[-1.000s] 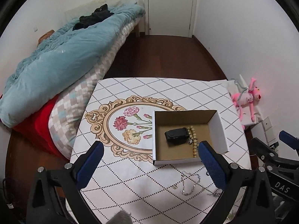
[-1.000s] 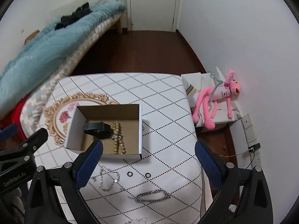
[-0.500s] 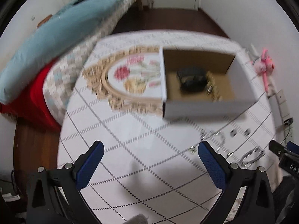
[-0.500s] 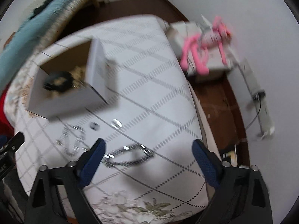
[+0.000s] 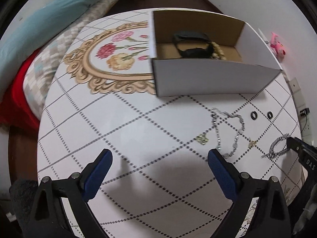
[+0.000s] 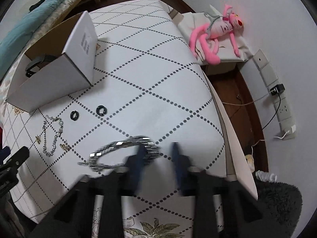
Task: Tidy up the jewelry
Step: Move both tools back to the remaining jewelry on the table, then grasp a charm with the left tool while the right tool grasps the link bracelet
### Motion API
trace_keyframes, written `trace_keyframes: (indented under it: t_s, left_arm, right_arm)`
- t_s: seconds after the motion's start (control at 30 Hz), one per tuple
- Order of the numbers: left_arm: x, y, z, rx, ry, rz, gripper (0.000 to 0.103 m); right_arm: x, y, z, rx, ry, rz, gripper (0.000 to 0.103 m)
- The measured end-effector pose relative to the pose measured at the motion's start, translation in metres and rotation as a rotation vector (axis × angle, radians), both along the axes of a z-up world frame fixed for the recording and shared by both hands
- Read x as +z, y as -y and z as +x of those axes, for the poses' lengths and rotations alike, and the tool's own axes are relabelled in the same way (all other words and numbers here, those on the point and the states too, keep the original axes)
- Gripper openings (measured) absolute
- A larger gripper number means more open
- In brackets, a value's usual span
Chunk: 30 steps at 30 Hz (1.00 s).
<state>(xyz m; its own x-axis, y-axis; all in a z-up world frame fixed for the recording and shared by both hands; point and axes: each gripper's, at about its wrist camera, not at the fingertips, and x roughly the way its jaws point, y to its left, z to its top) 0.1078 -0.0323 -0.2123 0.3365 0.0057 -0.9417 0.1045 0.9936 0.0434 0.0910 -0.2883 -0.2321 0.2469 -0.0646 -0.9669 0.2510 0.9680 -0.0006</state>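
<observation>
A white cardboard box [image 5: 208, 79] stands on the table and holds a black band [image 5: 192, 43] and a bead bracelet [image 5: 218, 53]. A thin silver chain [image 5: 227, 130], two small gold pieces [image 5: 202, 138] and two black rings [image 5: 254, 115] lie in front of it. My left gripper [image 5: 158, 170] is open low over the bare cloth, left of the chain. My right gripper [image 6: 158, 156], blurred, has its jaws half closed at the right end of a chunky silver link bracelet [image 6: 120, 150], one finger [image 6: 138, 158] over its links. The box also shows in the right wrist view [image 6: 59, 73].
The table's cloth [image 5: 118, 129] has a dotted diamond grid and a floral oval. A bed with a teal duvet [image 5: 39, 19] lies to the left. A pink plush toy [image 6: 216, 29] sits on a low stand right of the table, and a power strip [image 6: 281, 103] runs along the wall.
Both grippers have dropped down and forward towards the table. The right gripper's jaws have narrowed from wide open and now sit at the silver link bracelet.
</observation>
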Motion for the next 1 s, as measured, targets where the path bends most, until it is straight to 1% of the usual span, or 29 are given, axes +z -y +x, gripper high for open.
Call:
trace_keyframes:
  t_s: [0.07, 0.23, 0.27, 0.3, 0.37, 0.43, 0.47, 0.5, 0.53, 0.6, 0.63, 0.7, 0.83, 0.9, 1.0]
  left_arm:
    - [-0.002, 0.006, 0.001, -0.026, -0.007, -0.012, 0.084]
    - [-0.008, 0.02, 0.004, -0.081, -0.02, -0.03, 0.083]
    - [-0.008, 0.023, 0.004, -0.095, -0.017, -0.029, 0.079]
    - [-0.009, 0.026, 0.004, -0.105, -0.017, -0.027, 0.072]
    - [-0.01, 0.031, 0.005, -0.122, -0.02, -0.031, 0.066]
    - [-0.009, 0.035, 0.006, -0.142, -0.013, -0.038, 0.057]
    - [-0.008, 0.037, 0.005, -0.152, -0.012, -0.041, 0.048]
    - [-0.007, 0.04, 0.005, -0.163, -0.01, -0.042, 0.041]
    - [-0.007, 0.043, 0.005, -0.175, -0.01, -0.045, 0.038]
    - [-0.006, 0.047, 0.003, -0.196, -0.015, -0.071, 0.017]
    - [-0.006, 0.048, 0.002, -0.2, -0.018, -0.07, 0.01]
    - [-0.006, 0.051, 0.0, -0.205, -0.012, -0.055, 0.01]
    - [-0.005, 0.047, 0.001, -0.191, -0.005, -0.066, 0.009]
    - [-0.001, 0.041, -0.001, -0.174, -0.004, -0.078, 0.009]
    - [0.009, 0.025, 0.002, -0.148, 0.007, -0.101, 0.009]
  right_arm:
    - [0.001, 0.001, 0.0, -0.005, 0.004, 0.015, 0.013]
    - [0.001, 0.001, -0.001, -0.008, 0.001, 0.029, 0.012]
    - [0.001, 0.001, 0.0, -0.007, 0.0, 0.028, 0.012]
    - [0.0, 0.001, -0.001, -0.009, -0.001, 0.029, 0.012]
    - [0.0, 0.001, -0.002, -0.009, -0.002, 0.028, 0.012]
    - [0.0, 0.0, -0.001, -0.01, -0.004, 0.027, 0.012]
    - [0.0, 0.0, -0.002, -0.01, -0.004, 0.028, 0.012]
    - [0.0, 0.001, -0.002, -0.011, -0.005, 0.029, 0.012]
    - [0.0, 0.001, -0.002, -0.011, -0.005, 0.03, 0.012]
    - [0.0, 0.002, -0.002, -0.013, -0.005, 0.033, 0.012]
    - [0.0, 0.001, -0.002, -0.013, -0.005, 0.036, 0.012]
    - [0.0, 0.001, -0.003, -0.01, -0.007, 0.045, 0.012]
    - [0.005, -0.002, -0.007, -0.006, 0.006, 0.076, 0.011]
    - [0.012, -0.003, -0.01, -0.002, 0.026, 0.105, 0.011]
    - [0.032, -0.009, -0.012, 0.02, 0.067, 0.149, 0.011]
